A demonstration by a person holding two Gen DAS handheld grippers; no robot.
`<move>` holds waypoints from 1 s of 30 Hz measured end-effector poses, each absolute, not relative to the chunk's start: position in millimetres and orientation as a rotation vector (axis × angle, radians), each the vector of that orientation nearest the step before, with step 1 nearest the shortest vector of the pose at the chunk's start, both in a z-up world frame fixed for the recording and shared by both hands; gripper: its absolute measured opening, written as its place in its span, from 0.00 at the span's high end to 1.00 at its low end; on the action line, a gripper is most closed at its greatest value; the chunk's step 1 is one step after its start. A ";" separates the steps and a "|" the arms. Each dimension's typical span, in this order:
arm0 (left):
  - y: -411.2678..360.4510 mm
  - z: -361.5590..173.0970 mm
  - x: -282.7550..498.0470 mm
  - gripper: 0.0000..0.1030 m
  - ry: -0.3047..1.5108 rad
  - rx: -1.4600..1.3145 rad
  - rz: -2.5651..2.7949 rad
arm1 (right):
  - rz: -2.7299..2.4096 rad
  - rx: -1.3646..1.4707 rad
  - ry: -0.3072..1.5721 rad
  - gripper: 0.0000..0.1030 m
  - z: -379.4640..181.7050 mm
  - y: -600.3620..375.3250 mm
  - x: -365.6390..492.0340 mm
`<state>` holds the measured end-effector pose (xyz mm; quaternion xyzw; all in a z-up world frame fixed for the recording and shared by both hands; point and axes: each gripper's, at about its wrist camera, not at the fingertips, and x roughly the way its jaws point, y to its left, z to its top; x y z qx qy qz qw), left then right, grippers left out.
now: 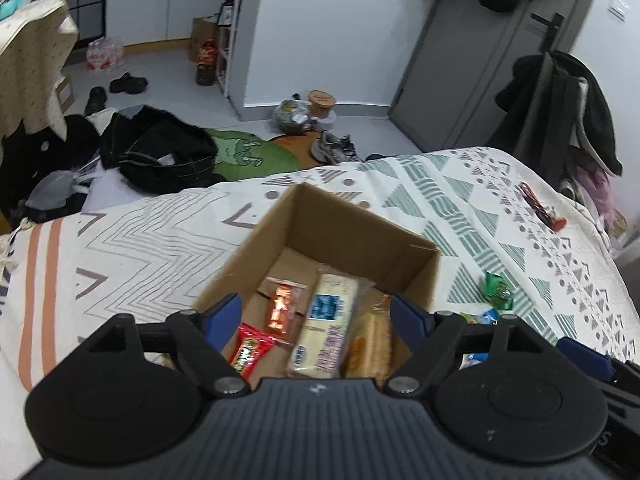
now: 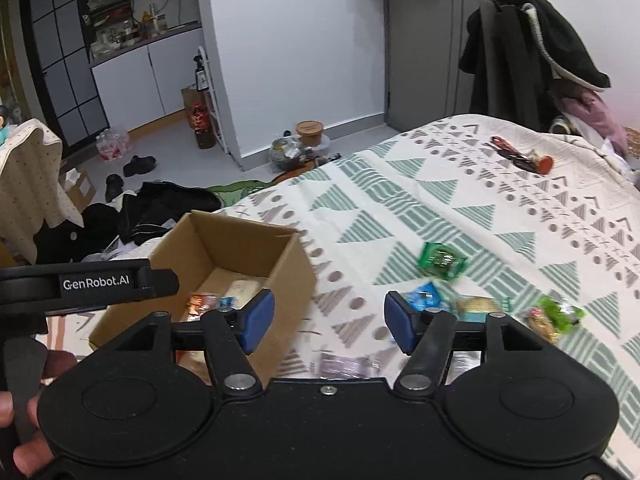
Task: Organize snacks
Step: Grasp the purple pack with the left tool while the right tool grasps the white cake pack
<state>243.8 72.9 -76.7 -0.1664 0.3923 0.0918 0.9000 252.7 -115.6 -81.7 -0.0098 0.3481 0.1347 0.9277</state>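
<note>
We are holding the left gripper (image 1: 316, 318) directly above the open cardboard box (image 1: 280, 236), its blue pads spread wide with nothing between them. The box is sitting on the patterned bedspread (image 2: 440, 208) near the bed's edge. Inside the box we are seeing a red candy packet (image 1: 250, 350), an orange-wrapped snack (image 1: 282, 306), a long white wrapped bar (image 1: 326, 320) and a pack of crackers (image 1: 370, 340) lying side by side. We are keeping the right gripper (image 2: 329, 318) just right of the box, over the bedspread, jaws apart and empty. Further right of the box, loose snacks are lying on the bedspread: a green packet (image 2: 440, 260), a blue packet (image 2: 424, 298), a pale wrapped pastry (image 2: 478, 306) and a green-wrapped treat (image 2: 556, 314). Well beyond the box, red-handled scissors (image 2: 510, 150) are resting.
</note>
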 end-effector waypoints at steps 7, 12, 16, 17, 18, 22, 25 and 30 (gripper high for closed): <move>42.2 -68.7 239.5 0.13 0.785 -0.304 0.124 | 0.222 -0.003 0.704 0.29 -76.5 -157.8 241.1; 17.9 -63.2 234.6 0.09 0.767 -0.266 0.071 | 0.186 0.022 0.695 0.22 -74.3 -187.7 233.1; -0.5 -62.5 232.0 0.09 0.759 -0.224 0.036 | 0.164 0.037 0.688 0.19 -71.3 -209.8 227.8; -5.0 -62.5 231.4 0.09 0.758 -0.216 0.024 | 0.161 0.038 0.687 0.19 -71.1 -213.8 226.9; -8.7 -62.5 231.1 0.09 0.757 -0.210 0.015 | 0.157 0.040 0.685 0.18 -70.8 -218.2 226.1; -22.4 -61.5 228.6 0.09 0.748 -0.188 -0.005 | 0.151 0.036 0.683 0.18 -71.4 -231.2 222.8; -31.6 -63.0 227.6 0.09 0.749 -0.176 -0.027 | 0.149 0.038 0.682 0.17 -73.8 -240.6 220.6; -45.7 -69.3 227.6 0.09 0.754 -0.139 -0.043 | 0.137 0.079 0.696 0.16 -84.4 -256.1 221.0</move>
